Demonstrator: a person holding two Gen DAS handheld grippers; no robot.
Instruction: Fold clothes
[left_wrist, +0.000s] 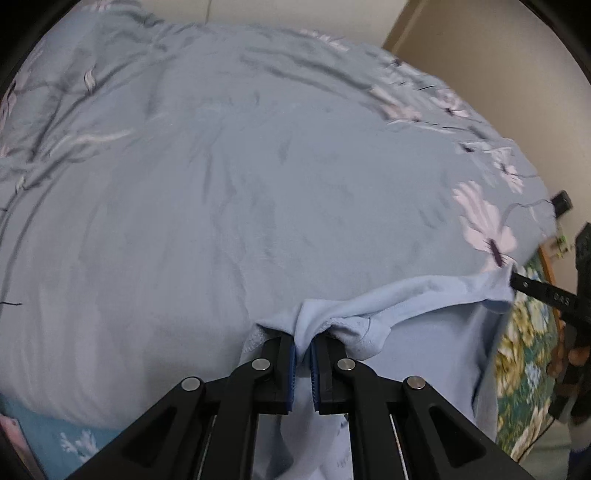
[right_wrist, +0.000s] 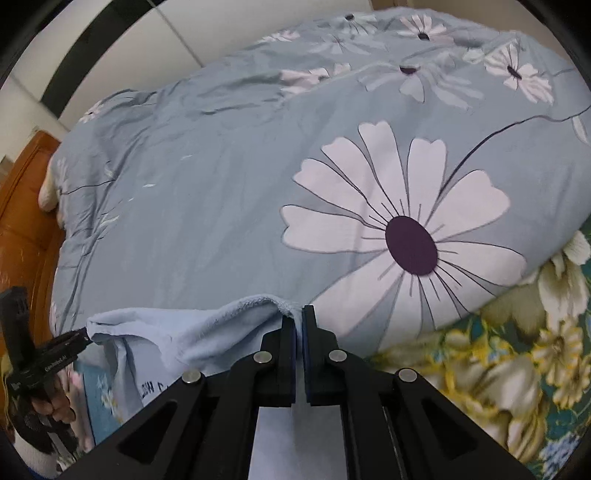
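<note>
A pale blue garment (left_wrist: 424, 295) hangs stretched by its upper edge just above a grey-blue flowered quilt (right_wrist: 221, 206) on a bed. The left tongs (left_wrist: 303, 347) are clenched on a bunched fold at one end of that edge, the right tongs (right_wrist: 299, 317) clenched on the other end. A green floral sheet (right_wrist: 498, 354) shows beside the quilt.

Soft, even indoor light, rather dim, with no glare or hard shadows. Both fisheye views bend strongly toward black corners. Motion blur smears the pale blue flowered quilt (left_wrist: 221, 184) most from 9 to 12 o'clock; the near foreground stays sharper.
</note>
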